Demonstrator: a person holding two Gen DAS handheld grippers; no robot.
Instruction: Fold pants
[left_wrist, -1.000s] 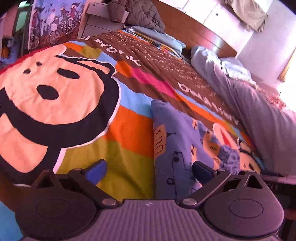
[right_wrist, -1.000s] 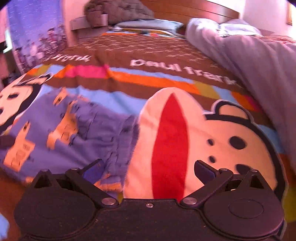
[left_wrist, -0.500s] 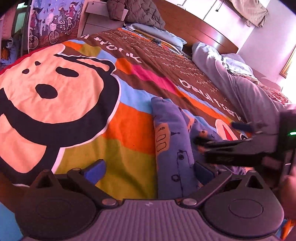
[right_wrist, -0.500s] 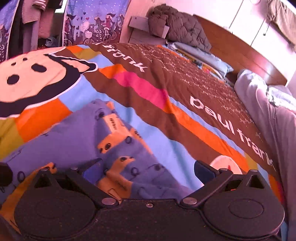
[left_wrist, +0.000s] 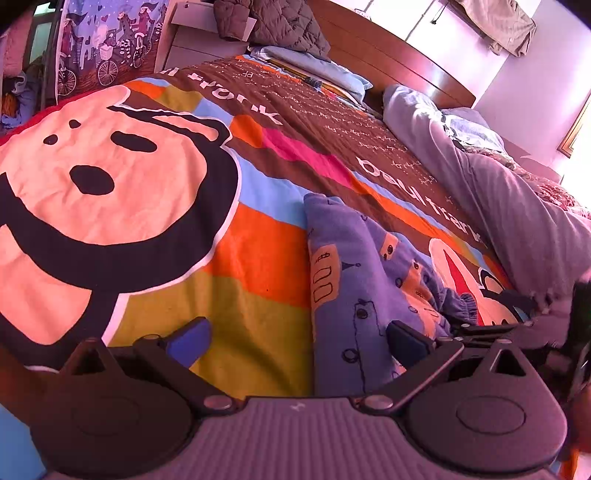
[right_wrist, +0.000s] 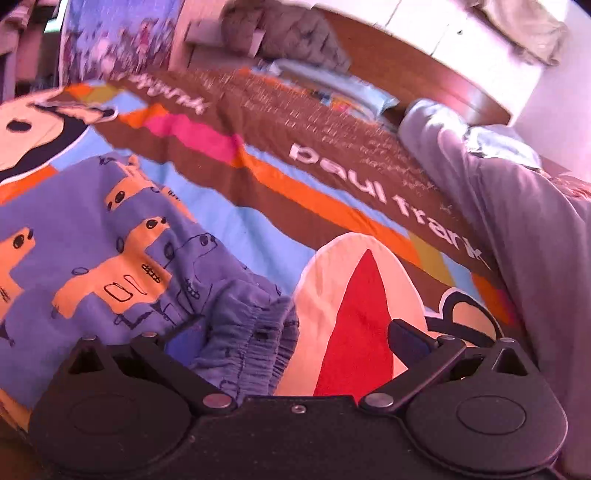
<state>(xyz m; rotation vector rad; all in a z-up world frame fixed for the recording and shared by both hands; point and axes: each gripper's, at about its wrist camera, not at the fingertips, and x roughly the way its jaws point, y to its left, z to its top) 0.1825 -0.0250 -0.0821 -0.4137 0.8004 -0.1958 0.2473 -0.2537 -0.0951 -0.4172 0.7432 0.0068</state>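
Note:
The purple pants (left_wrist: 347, 280) with orange prints lie on the colourful bedspread (left_wrist: 240, 280). In the left wrist view they run away from me, their near end between my fingers' right half. My left gripper (left_wrist: 299, 338) is open and empty just above the near end. In the right wrist view the pants (right_wrist: 92, 251) lie at the left, with the gathered waistband (right_wrist: 251, 332) near the middle. My right gripper (right_wrist: 291, 338) is open and empty over the waistband. Its body also shows at the right edge of the left wrist view (left_wrist: 517, 332).
A grey-purple quilt (left_wrist: 517, 206) lies bunched along the right side of the bed. The wooden headboard (left_wrist: 388, 51), pillows (left_wrist: 317, 70) and a dark jacket (left_wrist: 273, 22) are at the far end. The bed's near edge is under the grippers.
The right gripper swung right and back from over the pants' middle to the waistband end. In the left wrist view it withdrew to the right edge. The left gripper barely moved.

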